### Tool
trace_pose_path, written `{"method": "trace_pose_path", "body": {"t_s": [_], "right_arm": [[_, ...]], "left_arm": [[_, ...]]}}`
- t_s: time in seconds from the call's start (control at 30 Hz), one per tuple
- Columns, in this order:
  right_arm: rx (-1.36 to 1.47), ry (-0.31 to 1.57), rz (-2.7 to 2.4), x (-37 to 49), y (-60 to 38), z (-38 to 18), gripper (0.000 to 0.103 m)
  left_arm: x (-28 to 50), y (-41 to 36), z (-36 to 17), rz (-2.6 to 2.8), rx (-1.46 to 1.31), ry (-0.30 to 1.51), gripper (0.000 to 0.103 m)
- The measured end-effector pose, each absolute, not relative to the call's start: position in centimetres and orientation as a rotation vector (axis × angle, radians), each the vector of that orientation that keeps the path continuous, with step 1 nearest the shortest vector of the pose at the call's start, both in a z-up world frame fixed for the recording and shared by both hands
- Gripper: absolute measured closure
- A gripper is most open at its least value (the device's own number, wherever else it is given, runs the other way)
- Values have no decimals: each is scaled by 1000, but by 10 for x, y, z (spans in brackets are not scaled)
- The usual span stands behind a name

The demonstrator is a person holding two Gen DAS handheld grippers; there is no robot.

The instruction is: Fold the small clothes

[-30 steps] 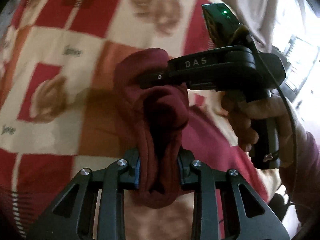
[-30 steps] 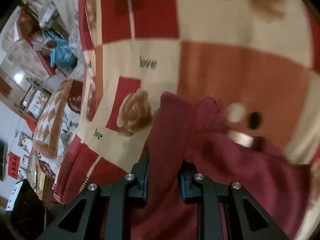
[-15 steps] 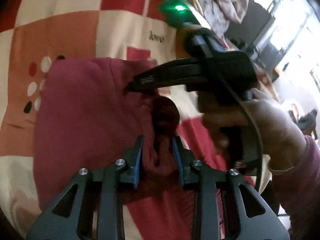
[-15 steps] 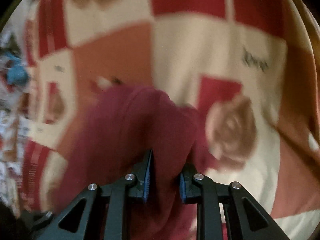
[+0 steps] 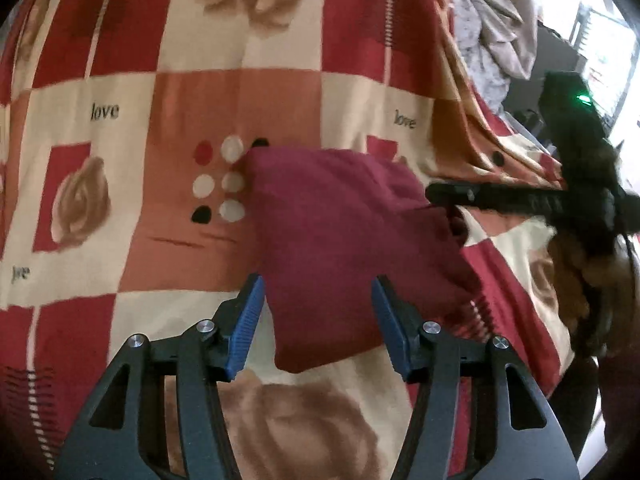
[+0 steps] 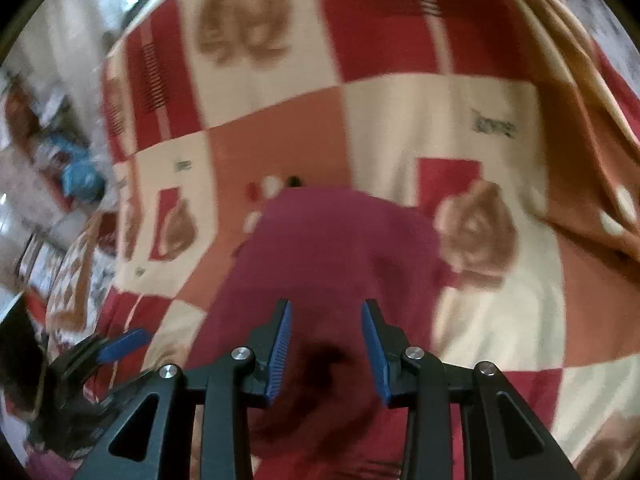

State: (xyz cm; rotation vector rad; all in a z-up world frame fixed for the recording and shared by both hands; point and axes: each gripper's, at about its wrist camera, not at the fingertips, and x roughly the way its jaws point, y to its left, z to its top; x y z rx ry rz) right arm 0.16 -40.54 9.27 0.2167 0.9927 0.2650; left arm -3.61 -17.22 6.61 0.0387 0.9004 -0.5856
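Note:
A small dark red garment (image 5: 340, 236) lies folded flat on the checked bedspread (image 5: 236, 92). My left gripper (image 5: 318, 292) is open, its blue pads on either side of the garment's near edge, holding nothing. My right gripper (image 6: 326, 316) is open just above the same garment (image 6: 320, 248), empty. In the left wrist view the right gripper (image 5: 436, 194) reaches in from the right, its tip at the garment's far right corner. The left gripper's blue pad (image 6: 120, 346) shows at the lower left of the right wrist view.
The bedspread has red, cream and orange squares with rose prints (image 5: 82, 204) and the word "love". Crumpled pale bedding (image 5: 492, 28) lies at the far right. Furniture and clutter (image 6: 52, 152) stand beyond the bed's left edge.
Both grippers have opened and let go of the red garment. It now lies flat on the bedspread, and both grippers have drawn back a little.

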Motion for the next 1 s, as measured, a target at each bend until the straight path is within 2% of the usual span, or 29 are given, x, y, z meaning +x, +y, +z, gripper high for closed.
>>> {"method": "trace_pose_path", "body": {"t_s": [0.17,0.27,0.37,0.4,0.47,0.57,0.73,0.93,1.0], "right_arm": [[-22,1118,187,-21,-382,51,69],[3,1133,174,-38,-395,28,69],[120,1077,170,-48,-412,40,67],[159,1068,169,-48,-417,45,61],[236,1027,171,-51,-430,56,57],[253,978,135,-51,-441,66,57],[208,974,125,-33,-427,65,56],[178,1043,79,-25,-417,36,56],[129,1041,89,-30,-412,30,65]], "left_arm": [[-25,-182,30,-584,54,960,47],[-20,-184,17,-587,56,980,47],[-20,-182,22,-588,49,963,47],[-21,-182,25,-586,55,949,47],[-23,-182,32,-578,64,921,47],[-23,-183,33,-566,78,908,47],[-21,-186,30,-554,85,911,47],[-21,-188,30,-554,99,902,47],[-20,-188,29,-555,97,908,47]]}}
